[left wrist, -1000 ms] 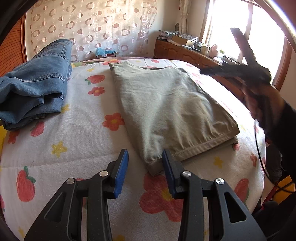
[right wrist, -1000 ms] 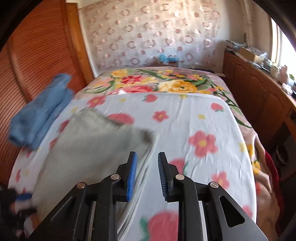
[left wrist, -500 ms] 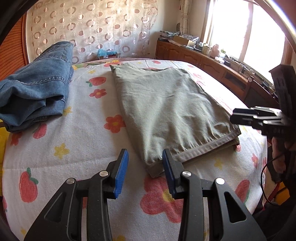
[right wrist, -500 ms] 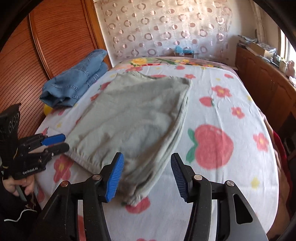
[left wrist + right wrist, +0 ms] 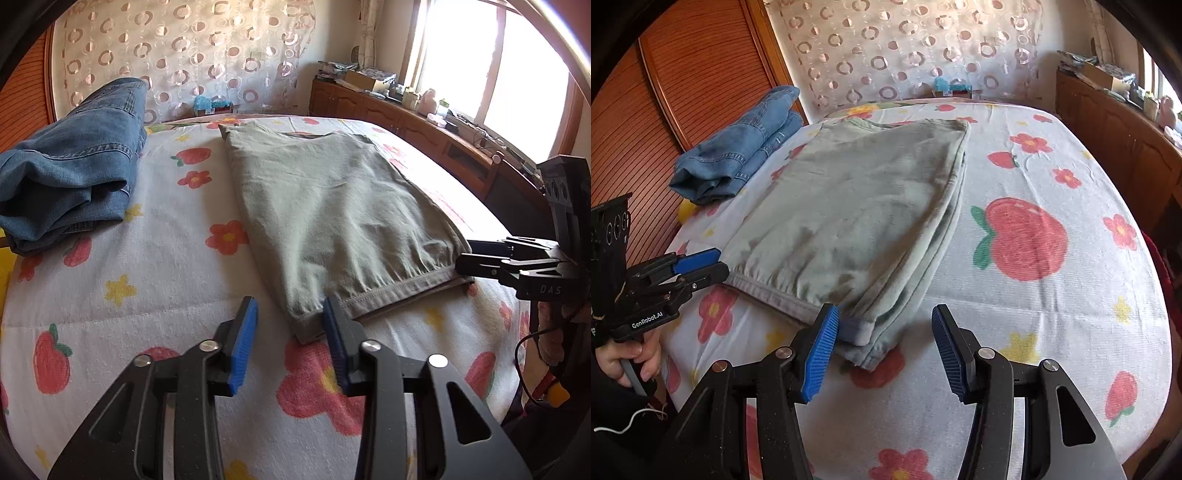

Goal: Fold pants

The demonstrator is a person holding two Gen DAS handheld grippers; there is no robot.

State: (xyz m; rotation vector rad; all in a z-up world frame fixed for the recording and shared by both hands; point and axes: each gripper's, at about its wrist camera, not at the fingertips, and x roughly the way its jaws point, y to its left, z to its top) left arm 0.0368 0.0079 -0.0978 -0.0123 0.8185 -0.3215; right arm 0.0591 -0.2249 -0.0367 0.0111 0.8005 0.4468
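Grey-green pants [image 5: 332,206] lie folded flat on the flowered bed cover [image 5: 147,295], hem toward me. My left gripper [image 5: 290,306] sits at the hem's near left corner. Its jaws are closing with that corner between them, the right pad against the cloth and the left pad apart from it. From the right wrist view, the left gripper [image 5: 720,263] is level with the hem of the pants [image 5: 857,206]. My right gripper [image 5: 884,314] stands open around the hem's right corner, its left pad by the stacked edges. The right gripper [image 5: 463,254] also appears at the hem's right end.
Folded blue jeans [image 5: 74,166] lie on the bed left of the pants, by a slatted wooden door [image 5: 683,92]. A wooden sideboard [image 5: 424,122] with clutter runs under the window on the right. A person's hand [image 5: 624,358] holds the left gripper's handle.
My right gripper came down from above the bed to the hem's right corner and its jaws opened wide. The left gripper stayed put and its jaws narrowed slightly.
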